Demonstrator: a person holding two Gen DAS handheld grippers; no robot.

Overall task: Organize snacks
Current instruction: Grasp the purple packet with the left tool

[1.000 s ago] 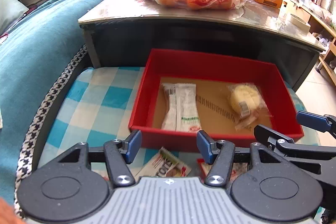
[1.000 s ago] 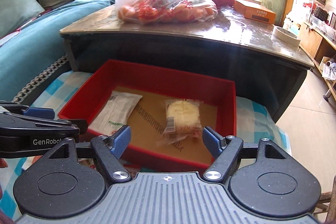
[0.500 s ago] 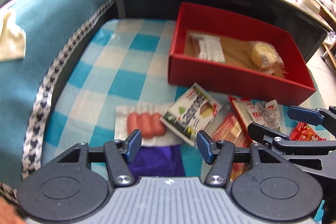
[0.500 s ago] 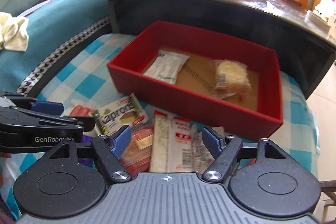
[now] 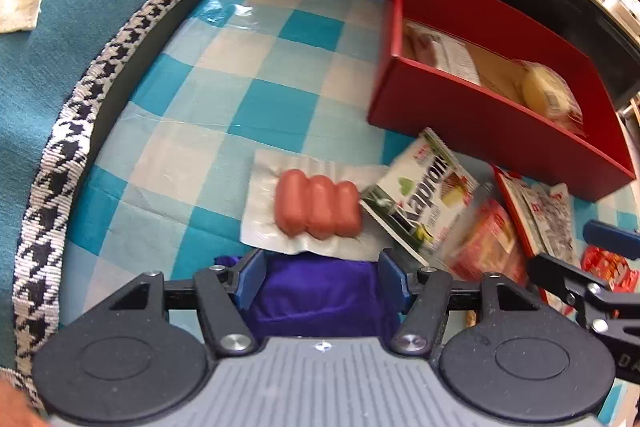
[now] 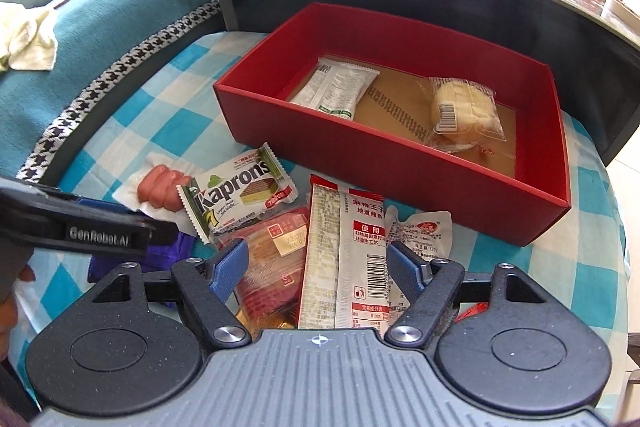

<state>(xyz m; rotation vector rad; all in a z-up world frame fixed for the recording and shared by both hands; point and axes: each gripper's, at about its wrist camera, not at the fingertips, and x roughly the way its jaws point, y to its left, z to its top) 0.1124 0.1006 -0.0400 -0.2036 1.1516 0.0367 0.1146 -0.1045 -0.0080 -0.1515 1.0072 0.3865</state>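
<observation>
Through the left wrist camera, my left gripper points down at a purple packet lying on the checked cloth. Its jaws are opening and bracket the packet without pressing it, as far as I can judge with the packet half hidden under the tool. It looks soft, light and crinkly, so I would pinch it across the middle rather than at a slack edge. Just beyond it lies the sealed sausage pack, slick film around three firm links, best taken by the flat border. The red box sits further right, already holding two snacks.

Through the right wrist camera, my right gripper has its fingers spread, gripping nothing. Below them lie a long white strip packet and a red-pink packet, both thin, floppy and slippery; I would close across the strip's narrow width.
</observation>
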